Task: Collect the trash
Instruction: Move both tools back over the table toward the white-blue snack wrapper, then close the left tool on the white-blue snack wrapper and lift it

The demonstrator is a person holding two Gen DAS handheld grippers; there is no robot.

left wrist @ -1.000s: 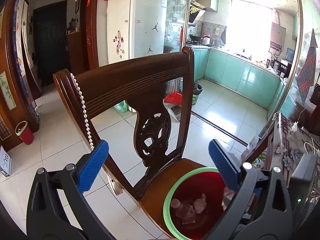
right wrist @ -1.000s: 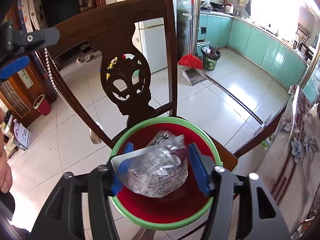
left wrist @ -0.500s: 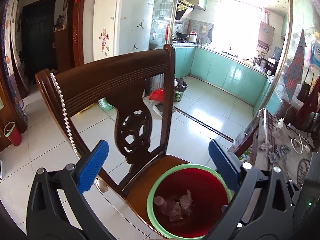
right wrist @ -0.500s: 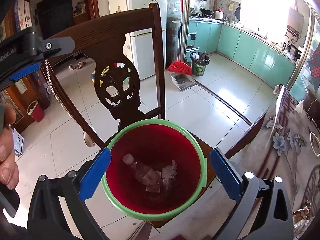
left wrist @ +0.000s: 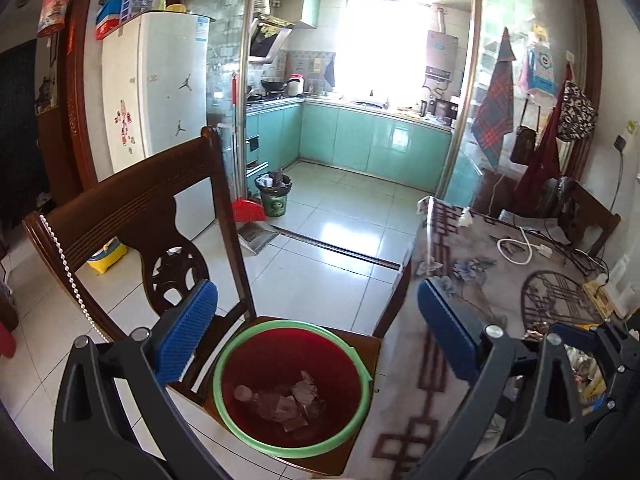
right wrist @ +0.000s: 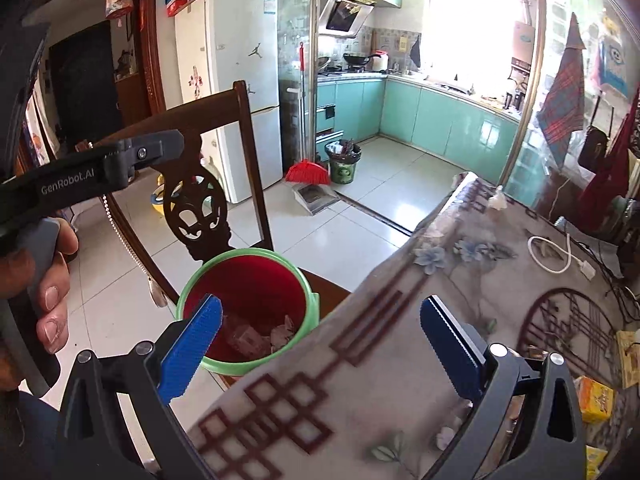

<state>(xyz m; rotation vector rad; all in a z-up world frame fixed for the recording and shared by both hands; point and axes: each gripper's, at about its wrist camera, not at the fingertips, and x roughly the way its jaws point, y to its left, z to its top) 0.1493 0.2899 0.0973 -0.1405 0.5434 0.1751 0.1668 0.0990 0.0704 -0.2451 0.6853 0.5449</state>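
Note:
A red bin with a green rim [left wrist: 291, 384] stands on the seat of a dark wooden chair [left wrist: 132, 208]; it also shows in the right wrist view [right wrist: 248, 312]. Crumpled trash and a small bottle [left wrist: 280, 400] lie in its bottom. My left gripper [left wrist: 316, 340] is open and empty, above the bin. My right gripper [right wrist: 320, 348] is open and empty, over the edge of the table [right wrist: 400, 340] beside the bin. More trash [right wrist: 596, 398], yellow packets, lies on the table at the lower right.
The table [left wrist: 500, 280] has a flowered cloth, with a white cable [left wrist: 518, 246] on it. A string of beads [left wrist: 70, 276] hangs on the chair back. A fridge [left wrist: 156, 88], a red broom [left wrist: 248, 208] and a green kitchen bin [left wrist: 276, 192] stand beyond.
My right gripper has opened and let the clear plastic wrapper drop into the bin. Both grippers have then swung right, from the bin toward the table.

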